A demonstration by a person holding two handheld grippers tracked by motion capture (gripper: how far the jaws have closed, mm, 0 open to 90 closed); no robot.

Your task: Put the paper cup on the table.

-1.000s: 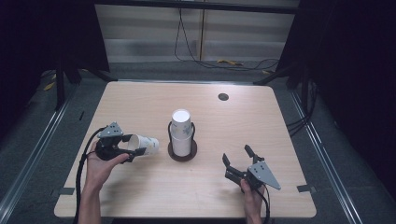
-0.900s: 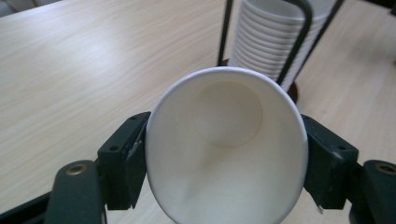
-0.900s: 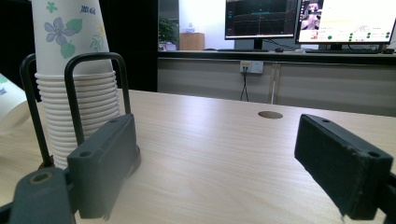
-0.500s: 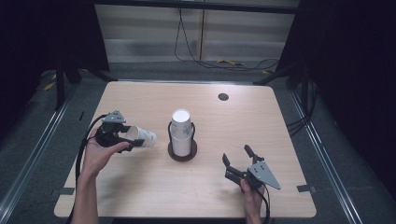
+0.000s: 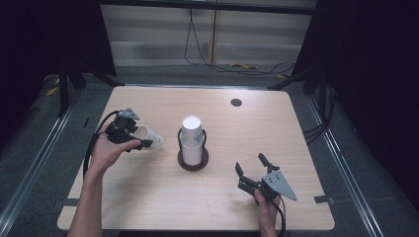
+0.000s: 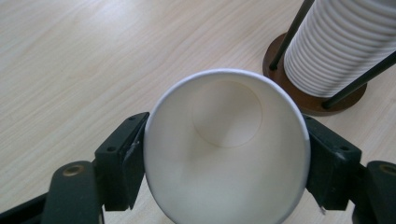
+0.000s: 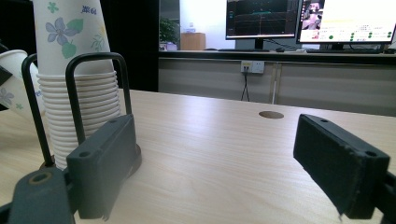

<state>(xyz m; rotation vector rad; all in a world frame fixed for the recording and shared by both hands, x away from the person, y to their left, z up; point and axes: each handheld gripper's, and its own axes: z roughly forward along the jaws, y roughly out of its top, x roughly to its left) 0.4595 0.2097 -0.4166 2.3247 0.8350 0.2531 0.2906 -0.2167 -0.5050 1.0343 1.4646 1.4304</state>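
Paper cup (image 6: pixel 227 149), white and lying on its side with its mouth turned toward the camera, is held between the two black pads of the left claw (image 5: pixel 141 140), above the tabletop (image 5: pixel 148 197) and just to the left of the cup stack (image 5: pixel 191 140). The jaws have just been opening, with the cup between them; in the left gripper view the rim is seen touching both pads and pressed slightly out of round. The stack is seated upright in a wire-framed holder (image 5: pixel 192 159) on a round dark base near the middle of the tabletop, apart from the held cup. The right claw (image 5: pixel 253 167) is kept low at the near right, its jaws spread wide with nothing between them, pointed toward the stack (image 7: pixel 77 88). A small dark round grommet (image 5: pixel 236 102) is set in the far side of the tabletop. If the hold is loosened further, the light cup could be dropped and rolled off across the wood; if it were tightened, the thin wall could be creased. A careless swing could also see the holder knocked.
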